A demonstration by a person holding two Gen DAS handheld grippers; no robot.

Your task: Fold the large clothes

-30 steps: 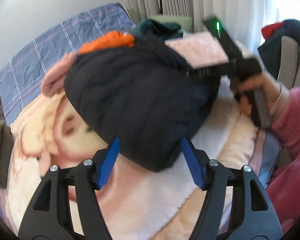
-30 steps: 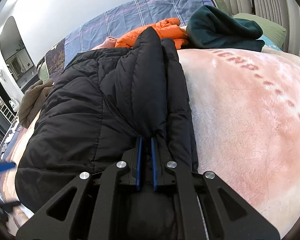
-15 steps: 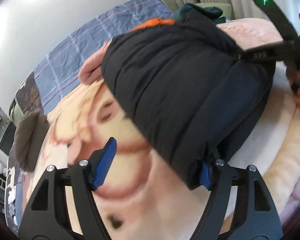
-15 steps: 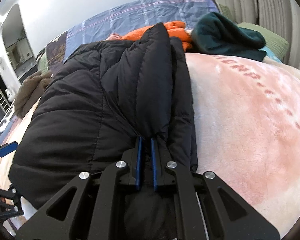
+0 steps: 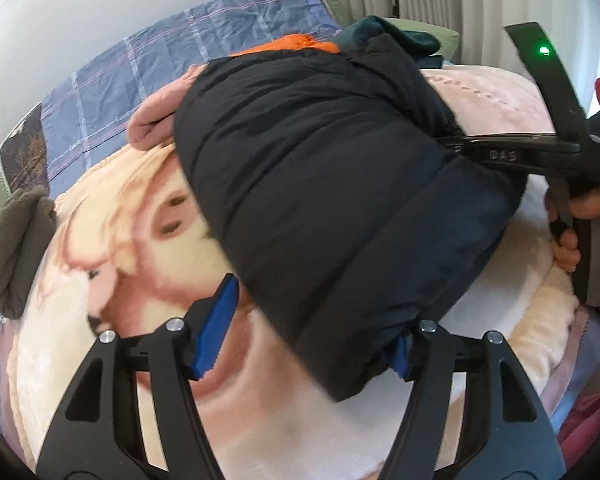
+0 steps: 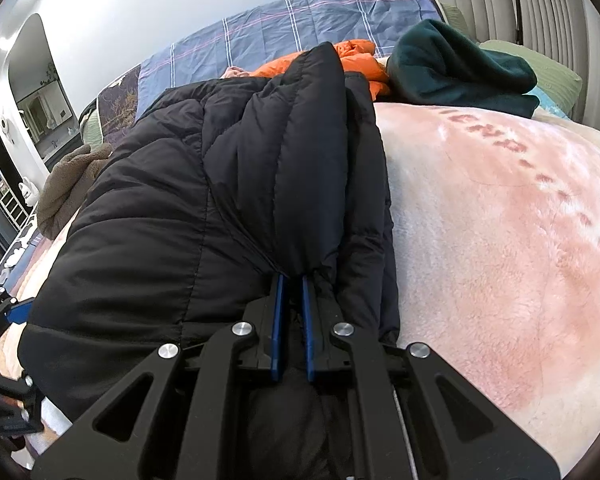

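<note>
Pinching black jacket [image 6: 228, 200], right gripper [image 6: 291, 312] clamped

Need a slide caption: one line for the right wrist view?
Right tongs shut on a pinched ridge of the black puffer jacket lying on the pink blanket.

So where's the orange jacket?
The orange jacket is at the far end of the bed in the right wrist view, peeking out behind the black coat, just left of the green sweater.
</note>
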